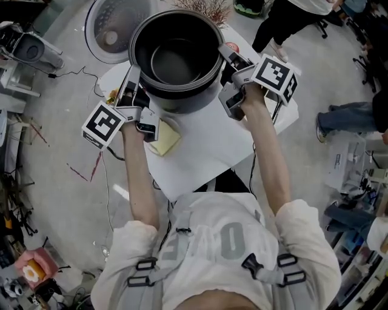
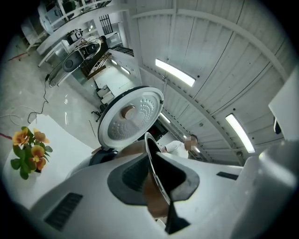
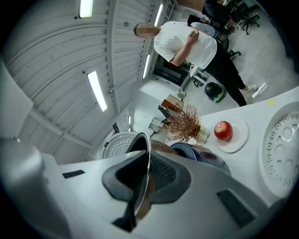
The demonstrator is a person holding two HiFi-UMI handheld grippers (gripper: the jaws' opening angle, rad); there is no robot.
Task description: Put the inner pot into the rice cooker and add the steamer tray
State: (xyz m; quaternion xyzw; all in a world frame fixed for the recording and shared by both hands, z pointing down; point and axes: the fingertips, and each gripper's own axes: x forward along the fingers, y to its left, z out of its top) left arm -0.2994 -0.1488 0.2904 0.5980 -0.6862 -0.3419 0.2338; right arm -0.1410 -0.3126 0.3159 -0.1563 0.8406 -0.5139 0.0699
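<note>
**Head view, with both gripper views.** The pot [image 1: 176, 60] is held aloft at upper centre, pinched by its rim on two opposite sides. The left claw [image 1: 134, 74] is closed on the rim at left and the right claw [image 1: 225, 56] on the rim at right. In each gripper view the thin metal edge is seen clamped between the pads.

The cooker [image 3: 196, 151] appears just beyond the pot in the right gripper view, with its lid [image 1: 109, 27] raised at upper left of the head view. The step in hand is judged to be lowering the pot into the cooker.

- **Doing the step well:** The rim should be kept level and the two grips matched, so that the pot is not tipped or twisted out of so narrow a pinch. It should be centred over the opening before it is let down.
- **Edges and room:** Room is bounded by the lid at upper left and the twigs [image 1: 203, 7] at the top edge. The bench [image 1: 206, 145] ends close outside both claws.

What may be the tray [image 3: 280, 149], a perforated white disc, lies at the right edge of the right gripper view.
</note>
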